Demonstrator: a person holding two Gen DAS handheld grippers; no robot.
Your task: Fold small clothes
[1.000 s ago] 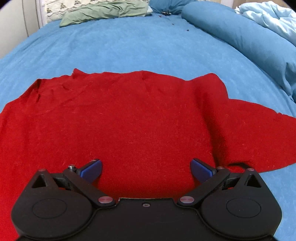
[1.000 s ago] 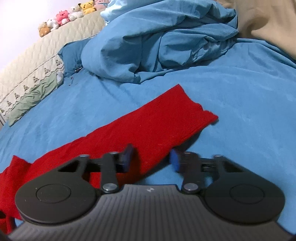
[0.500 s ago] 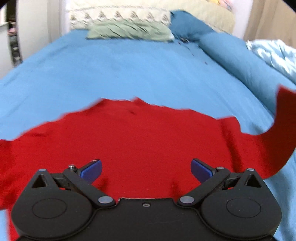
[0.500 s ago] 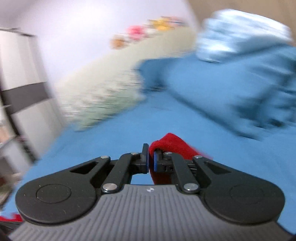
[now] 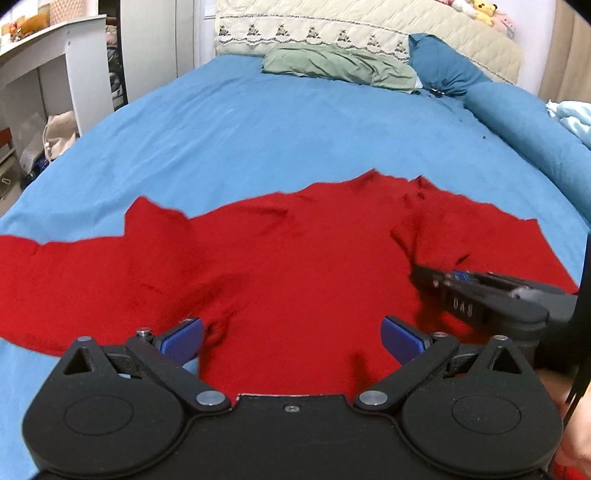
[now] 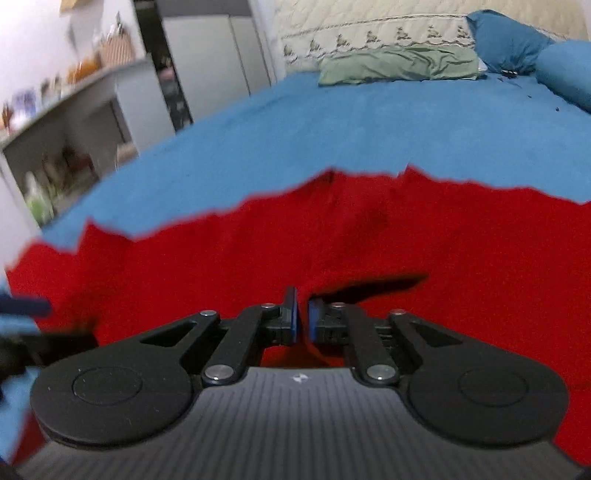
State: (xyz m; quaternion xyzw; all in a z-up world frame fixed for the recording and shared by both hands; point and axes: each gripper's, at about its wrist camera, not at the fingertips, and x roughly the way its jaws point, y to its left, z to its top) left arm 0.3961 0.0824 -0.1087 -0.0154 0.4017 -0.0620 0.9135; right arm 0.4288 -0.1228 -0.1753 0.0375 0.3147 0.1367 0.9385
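Note:
A red top (image 5: 295, 258) lies spread on the blue bedsheet (image 5: 280, 140). Its right sleeve (image 5: 461, 229) is folded in over the body. My left gripper (image 5: 291, 338) is open and empty, low over the top's near hem. My right gripper (image 6: 302, 319) has its jaws nearly closed on the red sleeve cloth (image 6: 369, 284), low over the top's body. It also shows in the left wrist view (image 5: 458, 280), reaching in from the right. The top fills the lower half of the right wrist view (image 6: 332, 240).
A green pillow (image 5: 340, 66) and blue pillows (image 5: 447, 70) lie at the quilted headboard (image 5: 369, 29). A rolled blue duvet (image 5: 528, 125) runs along the right. A white desk (image 5: 55, 62) stands beyond the bed's left edge.
My right gripper closed on the sleeve end, lifted it and carried it left over the top's body. The left gripper stayed open and drew back a little.

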